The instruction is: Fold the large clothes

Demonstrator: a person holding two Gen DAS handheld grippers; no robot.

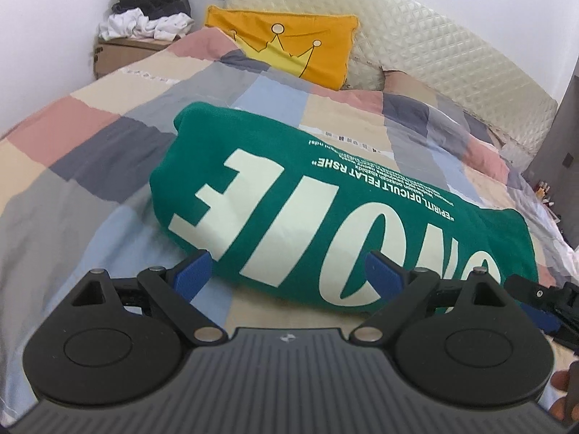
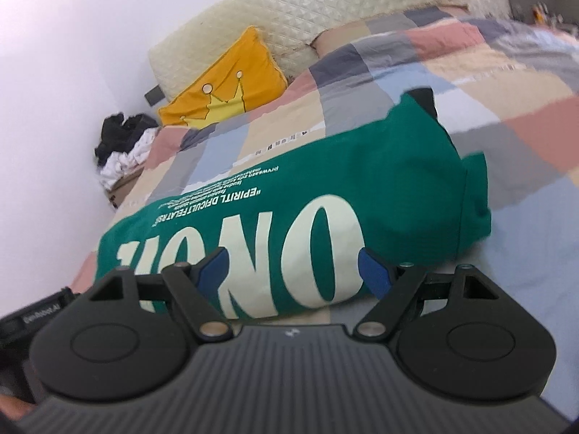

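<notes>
A green sweatshirt [image 1: 325, 195] with big cream letters lies folded into a long bundle on the patchwork bed cover [image 1: 90, 181]. My left gripper [image 1: 289, 271] is open just in front of its near edge, blue pads wide apart and not pressing the cloth. In the right wrist view the same sweatshirt [image 2: 362, 166] stretches across, a sleeve end bunched at its right. My right gripper [image 2: 295, 266] is open too, its blue pads on either side of the printed near edge without squeezing it. The right gripper [image 1: 535, 300] also shows at the far right of the left wrist view.
A yellow crown pillow [image 1: 289, 47] leans on the quilted cream headboard [image 1: 434, 47]. A cardboard box [image 1: 119, 54] topped with a heap of dark and white clothes [image 1: 148, 11] stands by the wall at the far left. A hand [image 1: 561, 383] shows at the lower right.
</notes>
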